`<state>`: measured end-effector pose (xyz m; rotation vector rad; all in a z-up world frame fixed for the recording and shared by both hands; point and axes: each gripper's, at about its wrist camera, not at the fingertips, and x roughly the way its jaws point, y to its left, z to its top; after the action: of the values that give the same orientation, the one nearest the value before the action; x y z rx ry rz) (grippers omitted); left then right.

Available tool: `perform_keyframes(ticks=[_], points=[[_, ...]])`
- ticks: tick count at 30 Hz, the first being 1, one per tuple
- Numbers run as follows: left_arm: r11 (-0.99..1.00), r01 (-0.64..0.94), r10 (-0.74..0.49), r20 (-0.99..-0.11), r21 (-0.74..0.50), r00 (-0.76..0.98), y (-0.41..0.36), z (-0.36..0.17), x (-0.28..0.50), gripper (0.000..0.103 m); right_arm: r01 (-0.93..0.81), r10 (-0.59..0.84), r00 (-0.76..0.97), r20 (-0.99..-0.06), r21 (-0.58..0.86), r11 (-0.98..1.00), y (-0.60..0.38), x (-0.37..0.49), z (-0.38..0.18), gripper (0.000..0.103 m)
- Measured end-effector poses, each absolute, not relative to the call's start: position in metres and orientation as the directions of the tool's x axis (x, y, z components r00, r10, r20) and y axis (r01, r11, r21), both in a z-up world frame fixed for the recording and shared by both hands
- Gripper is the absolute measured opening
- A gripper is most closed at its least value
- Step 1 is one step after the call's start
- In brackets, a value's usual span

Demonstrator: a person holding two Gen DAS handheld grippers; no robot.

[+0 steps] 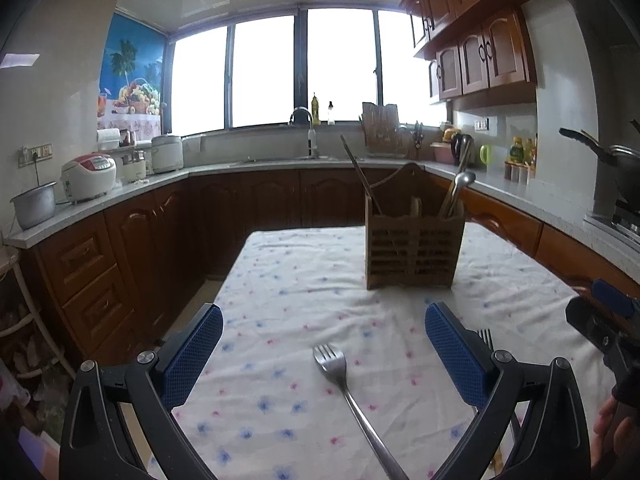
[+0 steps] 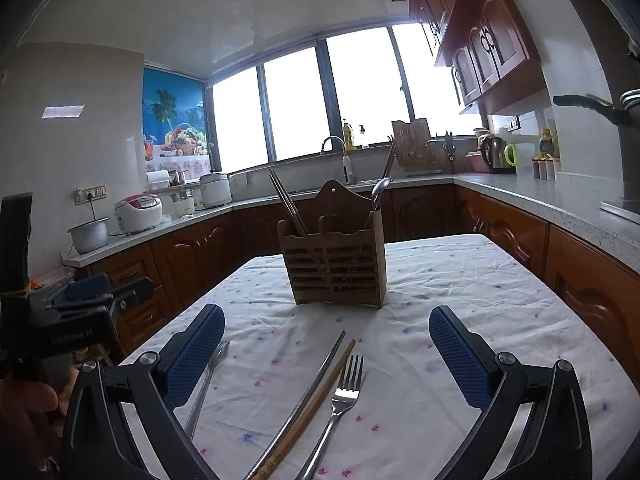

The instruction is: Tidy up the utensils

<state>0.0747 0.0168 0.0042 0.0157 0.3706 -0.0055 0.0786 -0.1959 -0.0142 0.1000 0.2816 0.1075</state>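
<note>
Both claws hover low over the cloth-covered worktop (image 2: 460,280), jaws spread wide, nothing held.

Left claw (image 1: 324,344): one fork (image 1: 340,376) lies flat between its fingers, tines pointing away toward the holder. Tines of a second fork (image 1: 486,336) peek out just past the right finger.

Right claw (image 2: 326,344): between its fingers lie that second fork (image 2: 340,400), a metal chopstick (image 2: 308,392) and a wooden chopstick (image 2: 316,400), the two chopsticks side by side and touching or nearly so. The first fork shows partly behind the left finger.

Wooden slatted holder (image 2: 336,264) stands upright mid-worktop, beyond both claws. Left compartment: dark chopsticks (image 2: 288,208), leaning. Right compartment: a spoon (image 2: 380,190), bowl up. Middle compartment's contents cannot be made out.
</note>
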Motion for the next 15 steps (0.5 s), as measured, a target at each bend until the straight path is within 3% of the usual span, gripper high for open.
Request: perform_keyframes(ticks=[15], points=[[1.0,-0.004,0.003,-0.36,-0.003,0.933,0.021,0.004,0.063,0.102,-0.091,0.11,0.965,-0.237,0.092,0.992,-0.192,0.066,-0.009,0.103]])
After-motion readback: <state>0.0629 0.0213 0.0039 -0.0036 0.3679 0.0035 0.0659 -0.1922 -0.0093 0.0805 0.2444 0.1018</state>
